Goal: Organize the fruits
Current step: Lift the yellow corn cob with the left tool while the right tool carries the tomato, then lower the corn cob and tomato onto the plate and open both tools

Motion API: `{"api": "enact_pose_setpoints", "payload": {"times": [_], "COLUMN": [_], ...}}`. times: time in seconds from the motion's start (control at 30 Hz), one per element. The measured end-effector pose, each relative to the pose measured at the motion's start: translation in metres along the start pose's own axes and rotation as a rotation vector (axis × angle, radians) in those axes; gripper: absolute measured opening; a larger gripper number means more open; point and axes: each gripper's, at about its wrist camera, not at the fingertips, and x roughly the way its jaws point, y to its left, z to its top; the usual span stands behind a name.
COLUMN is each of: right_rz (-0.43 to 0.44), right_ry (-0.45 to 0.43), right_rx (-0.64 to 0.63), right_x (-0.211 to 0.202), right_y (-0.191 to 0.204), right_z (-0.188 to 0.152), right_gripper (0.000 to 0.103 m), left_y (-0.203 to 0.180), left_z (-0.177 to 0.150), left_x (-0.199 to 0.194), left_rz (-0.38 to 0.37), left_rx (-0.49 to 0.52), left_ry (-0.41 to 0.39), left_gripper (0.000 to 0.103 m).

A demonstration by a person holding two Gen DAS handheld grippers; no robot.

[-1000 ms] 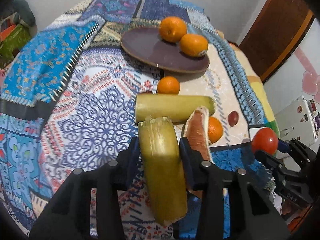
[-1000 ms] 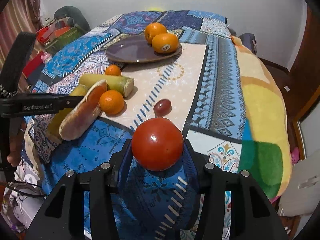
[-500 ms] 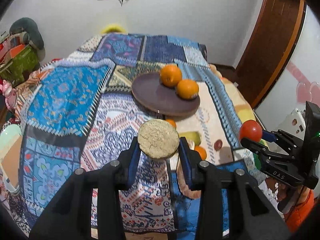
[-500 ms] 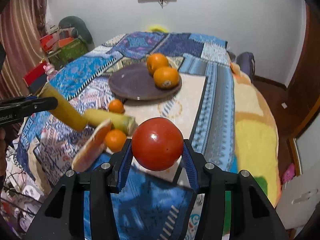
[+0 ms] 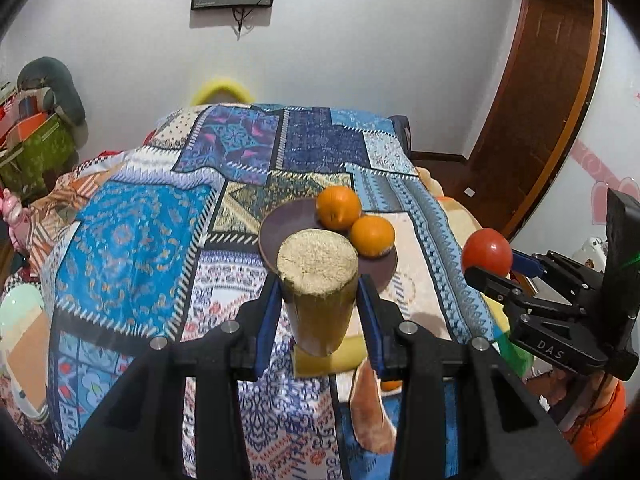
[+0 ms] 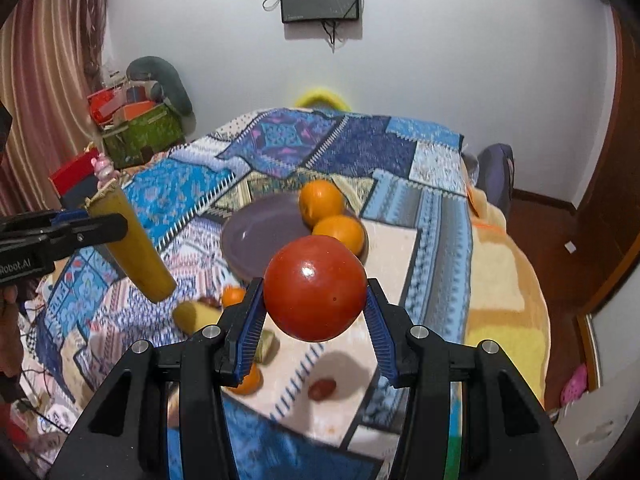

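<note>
Currently mid-carry: both fruits are lifted clear of the bed, none placed yet. The left hand-held gripper (image 5: pixel 319 307) is clamped on a yellow-green sugarcane piece (image 5: pixel 318 280), pads on its two sides. In the left wrist view its cut fibrous end faces the camera; in the right wrist view the long axis runs tilted, upper end toward the person's left, lower end slanting down toward the purple plate (image 6: pixel 256 236). The right hand-held gripper (image 6: pixel 315 312) is closed on a red tomato (image 6: pixel 315 287), round, no axis to speak of, held just ahead of the fingers.

Ahead of both grippers sits the plate with two oranges (image 5: pixel 338 207) on its far-right part, near-left part bare. Below and just ahead of the grippers on the patchwork quilt (image 5: pixel 132 236): a second sugarcane piece (image 6: pixel 192 314), small oranges (image 6: pixel 234 295), a small dark red fruit (image 6: pixel 322 388), a pinkish fruit wedge (image 5: pixel 370 412).

Likely next: carry forward, lower over the plate's bare area. The cane probably needs levelling first so it lies flat and does not roll into the oranges; the tomato needs a low, gentle release.
</note>
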Motion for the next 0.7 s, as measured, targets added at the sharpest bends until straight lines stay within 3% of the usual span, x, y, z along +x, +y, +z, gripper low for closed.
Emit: {"api": "enact_pose_setpoints", "payload": {"times": [0.23, 0.7], "right_rz": [0.001, 0.012], "right_ry": [-0.013, 0.02], "right_rx": [-0.004, -0.021], "right_x": [0.021, 0.074], "right_y": [0.0, -0.006], "right_z": [0.017, 0.036], "right_gripper": [0.045, 0.045], "left_y": [0.0, 0.004], "left_z": [0.015, 0.031], "left_x": [0.021, 0.09], "left_rz": [-0.008, -0.048], "left_rx": [0.012, 0.028], "left_ry": [0.001, 0.078], "left_gripper": [0.038, 0.038]}}
